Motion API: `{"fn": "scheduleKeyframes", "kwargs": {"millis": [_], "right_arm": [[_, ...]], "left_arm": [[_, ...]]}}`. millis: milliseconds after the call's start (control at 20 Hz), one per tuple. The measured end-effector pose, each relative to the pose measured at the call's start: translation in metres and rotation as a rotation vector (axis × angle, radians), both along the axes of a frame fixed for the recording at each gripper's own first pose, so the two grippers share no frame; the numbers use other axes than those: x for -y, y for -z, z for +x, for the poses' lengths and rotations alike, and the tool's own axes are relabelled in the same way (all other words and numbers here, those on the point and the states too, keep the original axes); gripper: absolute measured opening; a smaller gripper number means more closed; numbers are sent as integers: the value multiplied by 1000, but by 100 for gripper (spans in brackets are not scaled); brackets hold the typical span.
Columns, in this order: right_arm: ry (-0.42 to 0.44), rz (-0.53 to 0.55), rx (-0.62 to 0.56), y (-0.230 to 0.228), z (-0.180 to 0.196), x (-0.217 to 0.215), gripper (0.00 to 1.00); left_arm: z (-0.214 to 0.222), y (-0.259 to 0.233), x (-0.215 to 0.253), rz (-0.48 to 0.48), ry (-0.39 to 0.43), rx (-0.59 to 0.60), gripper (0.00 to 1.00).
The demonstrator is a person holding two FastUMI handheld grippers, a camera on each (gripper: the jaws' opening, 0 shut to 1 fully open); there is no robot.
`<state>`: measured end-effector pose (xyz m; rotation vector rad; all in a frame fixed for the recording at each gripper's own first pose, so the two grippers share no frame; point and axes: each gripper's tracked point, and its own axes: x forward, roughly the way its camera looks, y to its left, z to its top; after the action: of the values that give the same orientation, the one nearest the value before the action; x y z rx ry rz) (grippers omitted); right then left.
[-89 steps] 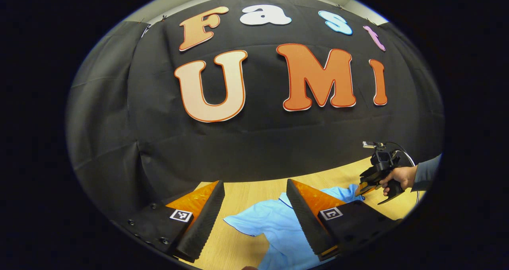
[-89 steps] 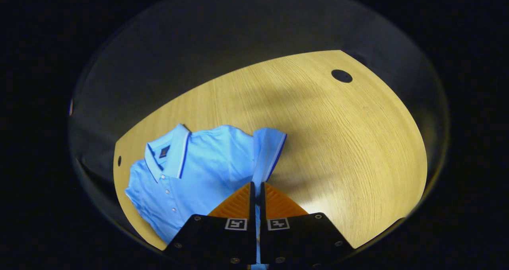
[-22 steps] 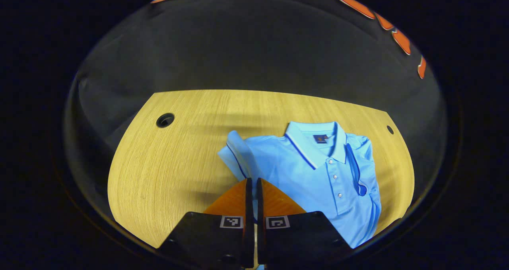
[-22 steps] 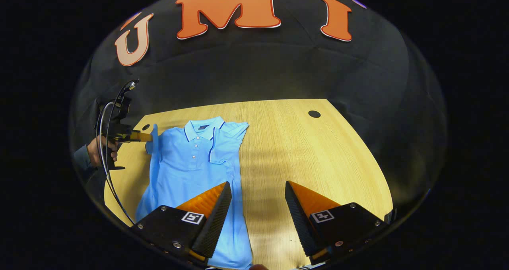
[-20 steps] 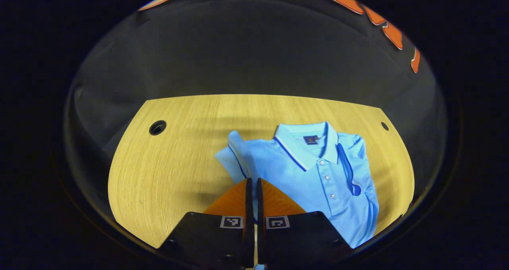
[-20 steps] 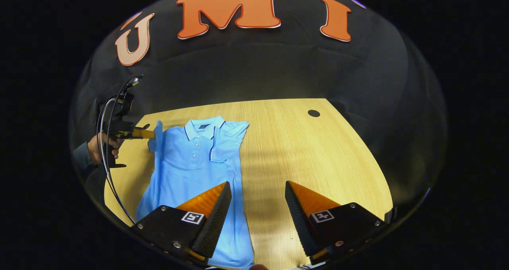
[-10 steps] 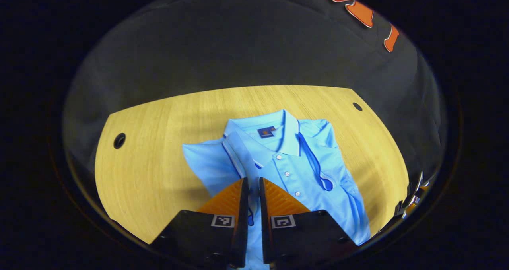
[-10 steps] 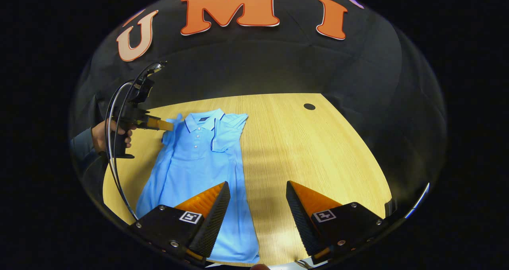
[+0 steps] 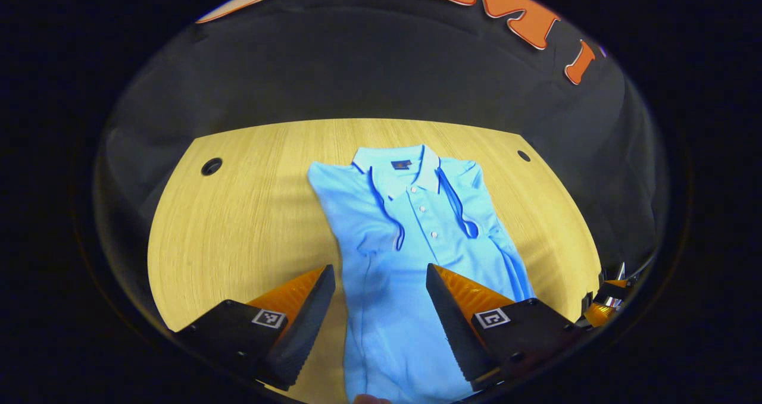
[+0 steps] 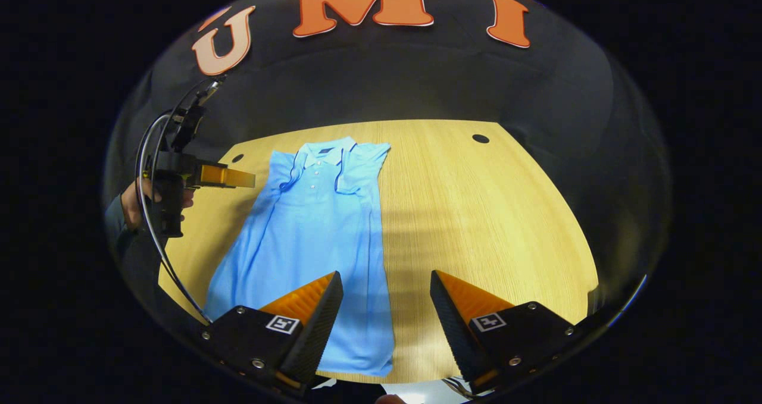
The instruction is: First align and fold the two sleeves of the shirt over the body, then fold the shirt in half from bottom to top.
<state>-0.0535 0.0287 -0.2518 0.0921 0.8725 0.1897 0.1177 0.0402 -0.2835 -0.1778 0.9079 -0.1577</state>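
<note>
Left gripper view first: I've got my left hand-held gripper (image 9: 381, 285) spread wide with nothing between its fingers, hovering over the lower body of the light blue shirt (image 9: 411, 255). The shirt lies flat on the wooden surface (image 9: 250, 213), collar (image 9: 397, 171) at the far end, buttons running down the placket. Both sleeves are folded in over the chest: the left sleeve (image 9: 372, 213) lies across with its dark-trimmed cuff pointing down near the buttons, and the right sleeve (image 9: 470, 207) is tucked in on the other side, its trim making a narrow loop. There's a round hole (image 9: 211, 166) in the surface off to the left of the shirt, well apart from it, and a smaller one (image 9: 523, 155) beyond the right shoulder.

Over to the right gripper view: my right hand-held gripper (image 10: 387, 300) is also wide open, gripping nothing, its left finger sitting in front of the shirt's (image 10: 309, 243) hem area and its right finger over bare wood (image 10: 488, 213). From here the shirt stretches away long and narrow, hem (image 10: 351, 365) nearest to me, collar far off, not yet folded in half. On the left side I can see the other hand-held gripper (image 10: 238, 178) held up by a hand (image 10: 134, 199) in a dark sleeve, a cable looping down from it; its tips hang just beside the shirt's shoulder, apart from the fabric
</note>
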Motion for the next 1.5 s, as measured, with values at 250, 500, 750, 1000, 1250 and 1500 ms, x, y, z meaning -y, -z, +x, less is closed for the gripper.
{"fn": "scheduleKeyframes", "kwargs": {"millis": [250,500,750,1000,1250,1500], "right_arm": [[-56,13,-58,18,-42,0,90],[-92,29,-99,40,-81,-5,90],[-131,2,-139,65,-109,-15,90],[-107,-18,-167,87,-119,-17,90],[-111,-33,-188,101,-125,-24,90],[-84,-77,-176,107,-122,-30,88]], "left_arm": [[-79,1,-2,13,-36,-5,99],[-158,14,1,67,-27,-21,100],[-227,40,-3,103,-18,-63,100],[-278,77,-11,98,-36,-146,99],[-302,95,-12,133,-21,-172,99],[-296,96,4,167,-14,-153,99]]}}
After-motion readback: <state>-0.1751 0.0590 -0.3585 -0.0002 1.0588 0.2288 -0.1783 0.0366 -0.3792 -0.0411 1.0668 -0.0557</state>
